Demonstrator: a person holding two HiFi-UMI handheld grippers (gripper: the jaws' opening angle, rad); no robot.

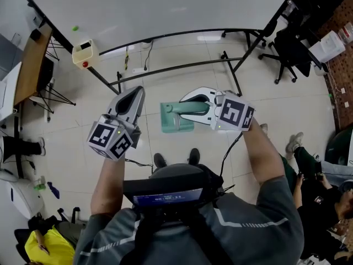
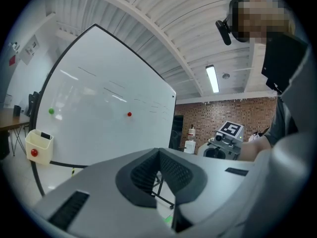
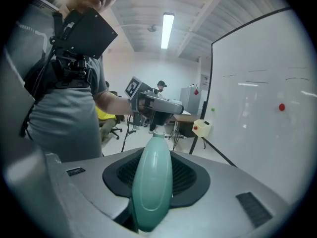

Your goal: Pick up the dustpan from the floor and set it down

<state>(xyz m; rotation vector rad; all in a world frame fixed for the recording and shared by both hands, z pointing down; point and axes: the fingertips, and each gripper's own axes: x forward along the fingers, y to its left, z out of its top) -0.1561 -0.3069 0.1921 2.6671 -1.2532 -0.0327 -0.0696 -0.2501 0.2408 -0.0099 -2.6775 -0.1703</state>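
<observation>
The green dustpan hangs above the tiled floor in front of the person's feet. Its rounded green handle lies between the dark pads of my right gripper, which is shut on it; the handle runs out past the fingertips in the right gripper view. My left gripper is held beside the dustpan on its left, apart from it. Its pads meet at the tip with nothing between them. Each gripper shows in the other's view, the right gripper against a brick wall.
A large whiteboard on a black wheeled frame stands just ahead, with a yellow box at its left end. A wooden table is at the left, an office chair and seated people at the right.
</observation>
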